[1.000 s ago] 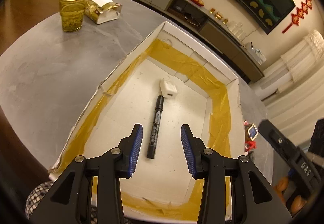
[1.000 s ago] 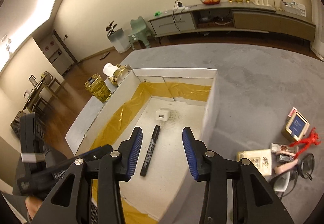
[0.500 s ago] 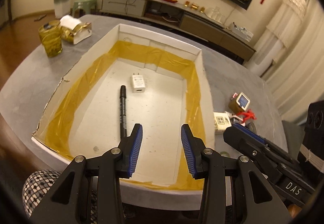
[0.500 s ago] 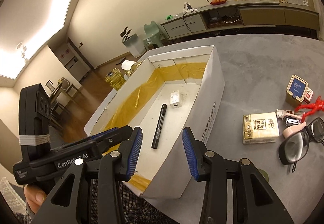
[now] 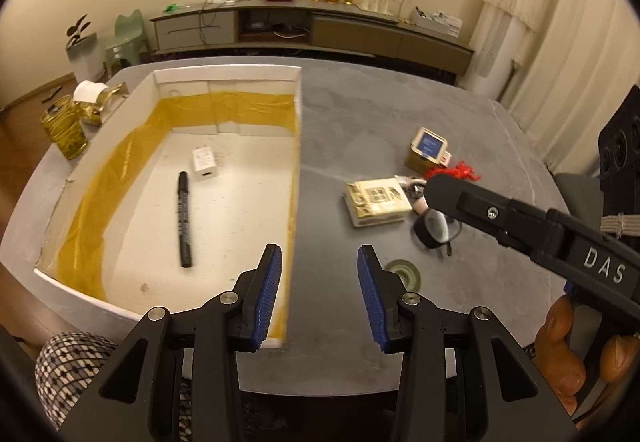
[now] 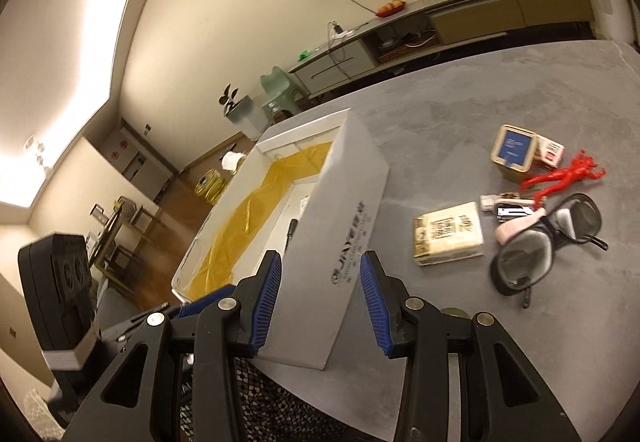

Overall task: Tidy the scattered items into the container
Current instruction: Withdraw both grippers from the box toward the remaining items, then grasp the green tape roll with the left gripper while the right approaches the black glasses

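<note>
The container, a white box lined with yellow tape, is set on the grey bench, and a black marker and a white charger are already lying on its floor. To the right of the container, well apart from its wall, the remaining scattered items are grouped: a tissue pack nearest the container, black glasses beyond it, a red figure, a small blue-faced box and some smaller pieces that cannot be told apart. A flat green disc is seen on the bench just beside the near right corner of the container.

The left hand-held gripper is held released and empty over the container's right wall. The right hand-held gripper is likewise released and empty, in front of the container's outer side wall. The step in hand is judged to be the reach for the next item. The next move calls for one hand-held gripper to be carried right of the container, lowered over the tissue pack with the jaws spread across its narrower side, and then clenched.
</note>
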{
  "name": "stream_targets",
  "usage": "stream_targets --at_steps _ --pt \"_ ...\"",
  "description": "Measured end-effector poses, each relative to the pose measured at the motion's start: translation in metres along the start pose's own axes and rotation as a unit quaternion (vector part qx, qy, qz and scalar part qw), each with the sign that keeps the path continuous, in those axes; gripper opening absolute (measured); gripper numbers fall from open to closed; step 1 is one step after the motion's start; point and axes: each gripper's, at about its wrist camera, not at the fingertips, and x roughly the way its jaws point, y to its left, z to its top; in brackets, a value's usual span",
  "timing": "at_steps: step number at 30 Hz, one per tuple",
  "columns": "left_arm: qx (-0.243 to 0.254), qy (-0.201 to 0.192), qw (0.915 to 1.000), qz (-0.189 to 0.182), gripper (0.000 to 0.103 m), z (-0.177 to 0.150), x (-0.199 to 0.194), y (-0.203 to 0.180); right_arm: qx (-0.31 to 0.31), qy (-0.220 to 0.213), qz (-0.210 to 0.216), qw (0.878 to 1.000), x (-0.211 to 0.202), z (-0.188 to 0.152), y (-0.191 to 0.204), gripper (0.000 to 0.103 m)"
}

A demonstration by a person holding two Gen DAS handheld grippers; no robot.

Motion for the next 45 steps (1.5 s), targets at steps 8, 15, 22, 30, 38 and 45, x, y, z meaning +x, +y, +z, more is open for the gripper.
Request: stream_targets --at_steps 8,15,22,30,38,45 --pt "0.038 0.009 0.999 -0.022 0.042 0.002 0.012 -0.048 0.046 -0.01 -0.019 0.999 -0.022 -0.004 -0.041 0.043" --pt "0.052 0.03 0.9977 -0.031 0.042 -0.003 0.034 -0.073 0.083 -0.015 -0.039 0.996 -0.033 -0.003 -0.078 0.043" --pt "0.061 0.061 0.9957 -0.035 0.042 -0.011 0.068 -0.083 0.085 -0.025 -0.047 0.995 -0.027 -0.001 -0.098 0.043" --pt "0.063 0.083 0.9938 -0.038 0.042 -0.019 0.09 -0.082 0.097 -0.032 -0.022 0.995 0.011 0.01 -0.12 0.043" --pt "0.048 0.095 0.993 -0.05 0.042 -0.019 0.103 -0.071 0.129 0.043 -0.119 0.984 0.025 -0.006 -0.157 0.044" --pt "0.054 0.103 0.9912 -0.063 0.042 -0.021 0.111 -0.073 0.096 0.01 -0.205 0.974 0.001 0.012 -0.159 0.045"
